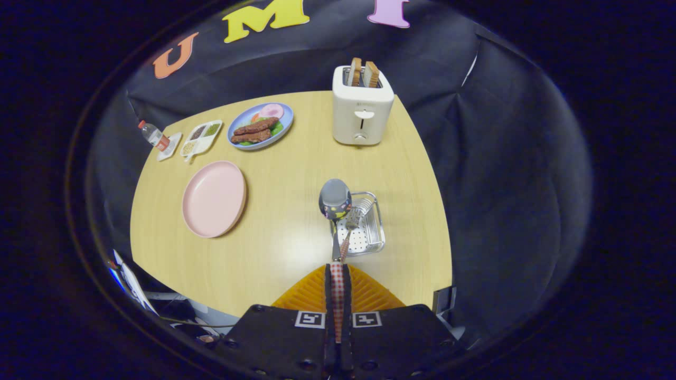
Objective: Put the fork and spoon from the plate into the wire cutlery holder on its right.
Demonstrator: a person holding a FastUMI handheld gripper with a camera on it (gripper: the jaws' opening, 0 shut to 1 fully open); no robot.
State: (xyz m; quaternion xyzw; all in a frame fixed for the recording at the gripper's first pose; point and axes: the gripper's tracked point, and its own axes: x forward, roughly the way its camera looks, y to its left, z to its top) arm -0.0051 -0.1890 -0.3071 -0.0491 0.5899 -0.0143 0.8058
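The tool (337, 274) is gripping the spoon (335, 200) by its checkered handle, both fingers pressing it, bowl up over the holder (367, 232) near the tabletop's (296, 158) right edge. The fork (353, 221) is standing in the holder. The pink plate (214, 198) is lying toward the left edge.
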